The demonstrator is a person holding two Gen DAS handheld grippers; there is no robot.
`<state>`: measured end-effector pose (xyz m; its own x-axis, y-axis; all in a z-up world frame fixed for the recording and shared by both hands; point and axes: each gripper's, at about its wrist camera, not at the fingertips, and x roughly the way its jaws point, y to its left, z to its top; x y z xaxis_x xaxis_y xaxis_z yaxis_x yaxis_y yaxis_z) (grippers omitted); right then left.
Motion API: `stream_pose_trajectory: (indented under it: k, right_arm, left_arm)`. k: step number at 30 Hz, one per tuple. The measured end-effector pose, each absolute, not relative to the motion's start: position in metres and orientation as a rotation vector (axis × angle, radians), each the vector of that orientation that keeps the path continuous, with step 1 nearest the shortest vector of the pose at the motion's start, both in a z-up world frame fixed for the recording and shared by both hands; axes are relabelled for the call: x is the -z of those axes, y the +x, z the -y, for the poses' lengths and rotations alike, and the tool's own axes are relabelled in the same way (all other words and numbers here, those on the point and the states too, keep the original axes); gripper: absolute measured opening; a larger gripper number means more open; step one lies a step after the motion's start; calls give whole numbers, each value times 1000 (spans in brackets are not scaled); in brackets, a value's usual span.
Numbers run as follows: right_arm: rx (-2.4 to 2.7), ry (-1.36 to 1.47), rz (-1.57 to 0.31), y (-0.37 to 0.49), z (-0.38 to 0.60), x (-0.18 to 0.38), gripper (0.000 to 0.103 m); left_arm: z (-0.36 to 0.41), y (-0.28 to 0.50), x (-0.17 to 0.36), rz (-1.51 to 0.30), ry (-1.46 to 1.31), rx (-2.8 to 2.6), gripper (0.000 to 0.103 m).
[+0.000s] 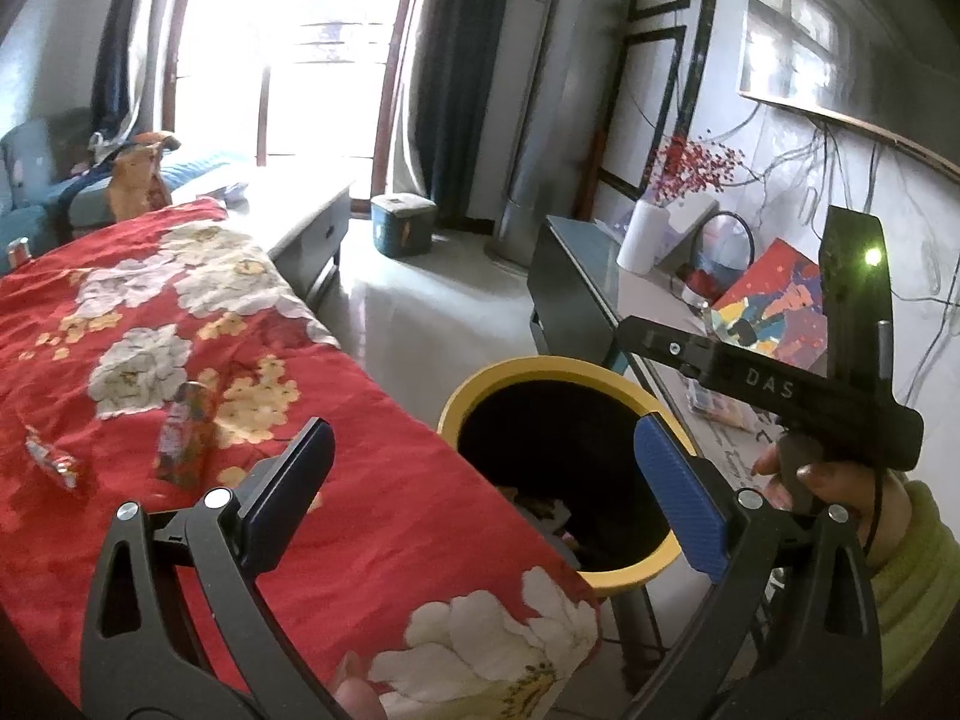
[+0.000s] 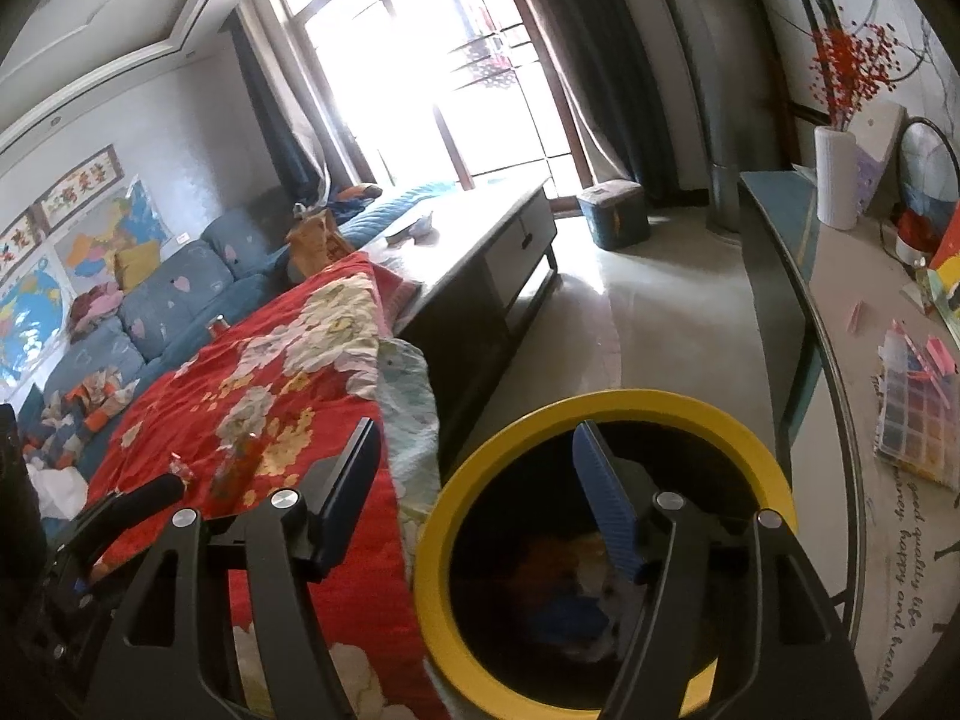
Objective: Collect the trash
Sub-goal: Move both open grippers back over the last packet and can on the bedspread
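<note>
A yellow-rimmed bin (image 1: 543, 369) with a black liner stands beside a table under a red flowered cloth (image 1: 336, 534); some trash lies at its bottom (image 2: 591, 600). Two wrappers lie on the cloth: an upright crumpled one (image 1: 183, 435) and a small one (image 1: 51, 462) to its left; both show in the right wrist view (image 2: 240, 468). My left gripper (image 1: 486, 486) is open and empty over the cloth's edge and the bin. My right gripper (image 2: 480, 498) is open and empty above the bin's rim (image 2: 624, 402); its body shows in the left wrist view (image 1: 780, 390).
A dark TV bench (image 2: 840, 312) with a vase, papers and a paint box runs along the right. A grey coffee table (image 2: 480, 240) stands beyond the cloth. A blue sofa (image 2: 174, 294) with clothes is on the left. A blue stool (image 2: 615, 213) stands by the window.
</note>
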<state>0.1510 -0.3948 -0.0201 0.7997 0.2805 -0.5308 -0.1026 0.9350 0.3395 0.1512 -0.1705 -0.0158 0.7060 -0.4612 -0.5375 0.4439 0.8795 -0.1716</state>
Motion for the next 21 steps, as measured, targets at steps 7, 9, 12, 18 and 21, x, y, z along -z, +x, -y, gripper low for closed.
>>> stream_pose_trajectory:
  k: [7, 9, 12, 18, 21]
  right_arm:
    - [-248, 270, -611, 150, 372, 14, 64]
    - [-262, 262, -614, 151, 366, 14, 64]
    - [-281, 243, -619, 151, 354, 13, 64]
    - [-315, 207, -627, 151, 330, 11, 71]
    - [-327, 193, -628, 150, 321, 10, 71]
  left_arm:
    - [146, 150, 14, -588, -53, 441, 92]
    - [139, 150, 14, -585, -63, 430, 92]
    - [130, 149, 13, -581, -73, 410, 92]
    - [105, 147, 14, -573, -105, 360, 92]
    - [93, 147, 14, -562, -120, 334, 92]
